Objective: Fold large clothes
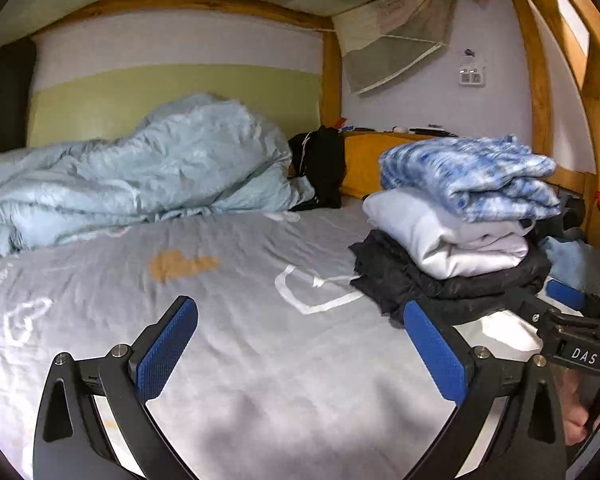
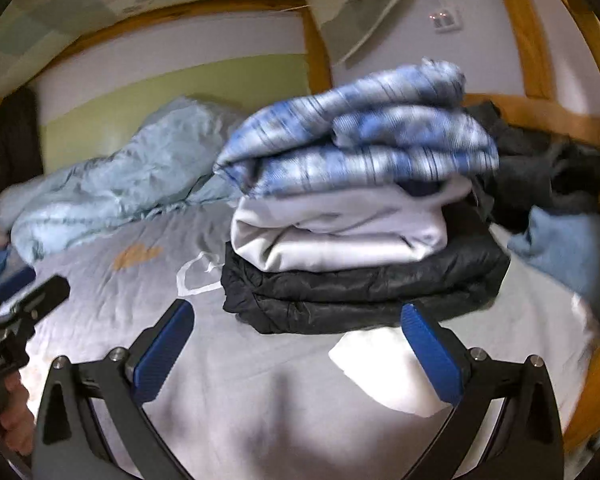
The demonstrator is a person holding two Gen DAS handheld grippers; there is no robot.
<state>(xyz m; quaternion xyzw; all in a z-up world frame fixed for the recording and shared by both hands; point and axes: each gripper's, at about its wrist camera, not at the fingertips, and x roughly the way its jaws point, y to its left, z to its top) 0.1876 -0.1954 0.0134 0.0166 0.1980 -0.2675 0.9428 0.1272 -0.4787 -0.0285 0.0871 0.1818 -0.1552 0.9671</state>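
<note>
A stack of folded clothes sits on the bed at the right: a blue-and-white knit (image 1: 472, 176) (image 2: 360, 136) on top, a white garment (image 1: 440, 236) (image 2: 340, 236) under it, and a black garment (image 1: 420, 280) (image 2: 340, 296) at the bottom. My left gripper (image 1: 300, 340) is open over the bare grey sheet (image 1: 240, 280), left of the stack. My right gripper (image 2: 296, 344) is open just in front of the black garment, with nothing between its fingers. The other gripper shows at the frame edge in each wrist view.
A crumpled light-blue duvet (image 1: 140, 172) lies at the back left of the bed. A black bag (image 1: 320, 164) and a yellow pillow (image 1: 364, 168) sit by the headboard. Wooden bunk posts and a rail (image 1: 596, 128) close the right side, with dark and light-blue clothes (image 2: 560, 208) piled there.
</note>
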